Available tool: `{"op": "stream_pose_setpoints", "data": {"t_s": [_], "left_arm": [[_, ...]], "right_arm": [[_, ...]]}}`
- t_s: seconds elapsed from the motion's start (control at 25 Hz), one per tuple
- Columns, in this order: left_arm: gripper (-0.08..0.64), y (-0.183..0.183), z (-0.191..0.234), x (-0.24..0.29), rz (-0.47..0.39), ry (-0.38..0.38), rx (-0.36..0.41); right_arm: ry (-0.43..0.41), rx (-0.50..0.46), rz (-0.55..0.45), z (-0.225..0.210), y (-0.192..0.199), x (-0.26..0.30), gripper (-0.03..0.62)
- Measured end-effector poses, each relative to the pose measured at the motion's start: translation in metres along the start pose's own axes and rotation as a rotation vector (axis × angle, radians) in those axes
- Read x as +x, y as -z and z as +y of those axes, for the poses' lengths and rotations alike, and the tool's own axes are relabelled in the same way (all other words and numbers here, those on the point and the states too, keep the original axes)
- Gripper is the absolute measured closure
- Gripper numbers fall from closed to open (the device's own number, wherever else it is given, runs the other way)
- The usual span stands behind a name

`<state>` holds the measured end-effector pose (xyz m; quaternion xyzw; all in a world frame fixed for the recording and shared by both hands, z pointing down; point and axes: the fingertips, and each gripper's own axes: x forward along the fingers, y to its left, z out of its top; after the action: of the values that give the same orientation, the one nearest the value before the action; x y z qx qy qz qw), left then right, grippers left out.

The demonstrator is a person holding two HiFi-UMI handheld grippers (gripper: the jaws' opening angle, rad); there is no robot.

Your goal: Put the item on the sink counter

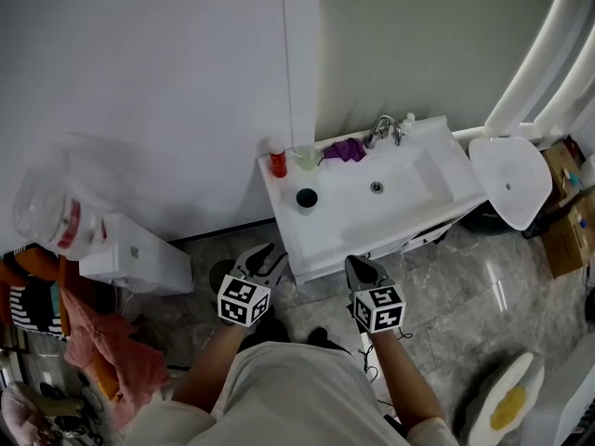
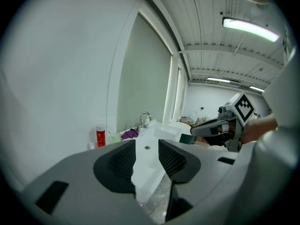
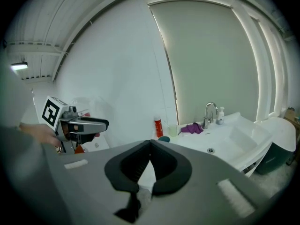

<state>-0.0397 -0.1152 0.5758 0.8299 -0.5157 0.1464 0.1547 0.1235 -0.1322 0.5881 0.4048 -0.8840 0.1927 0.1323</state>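
Note:
A white sink counter (image 1: 321, 226) stands against the wall ahead of me. On its back edge stand a red bottle (image 1: 278, 162), a pale green cup (image 1: 306, 158) and a purple cloth (image 1: 346, 149) beside the faucet (image 1: 384, 128). A dark round item (image 1: 307, 198) lies on the counter's left part. My left gripper (image 1: 263, 260) hovers just before the counter's front left corner, its jaws apart with nothing between them (image 2: 146, 158). My right gripper (image 1: 363, 269) hangs at the front edge, shut and empty (image 3: 150, 146).
A white round seat (image 1: 509, 179) stands right of the sink, with cardboard boxes (image 1: 562, 221) behind it. A white box (image 1: 135, 266), a clear plastic bag (image 1: 56, 207) and pink cloth (image 1: 116, 351) fill the left side. An egg-shaped cushion (image 1: 507, 402) lies on the floor at lower right.

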Motion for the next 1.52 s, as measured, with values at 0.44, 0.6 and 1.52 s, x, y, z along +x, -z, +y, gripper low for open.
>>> {"op": "stream_pose_setpoints", "data": {"t_s": [0.44,0.6,1.52], "left_arm": [[0.491,-0.017,0.034,-0.031,-0.027,-0.010,0.028],[0.515,-0.026,0.045,-0.040,-0.041,0.002,0.045],[0.552,-0.038,0.070,-0.057,-0.066,0.053,0.021]], "right_arm": [[0.020,-0.045,-0.041,0.030,-0.035,0.018,0.581],[0.031,-0.062,-0.060,0.045,-0.049,0.024,0.581],[0.059,-0.076,-0.136,0.070,-0.078,0.020,0.581]]}}
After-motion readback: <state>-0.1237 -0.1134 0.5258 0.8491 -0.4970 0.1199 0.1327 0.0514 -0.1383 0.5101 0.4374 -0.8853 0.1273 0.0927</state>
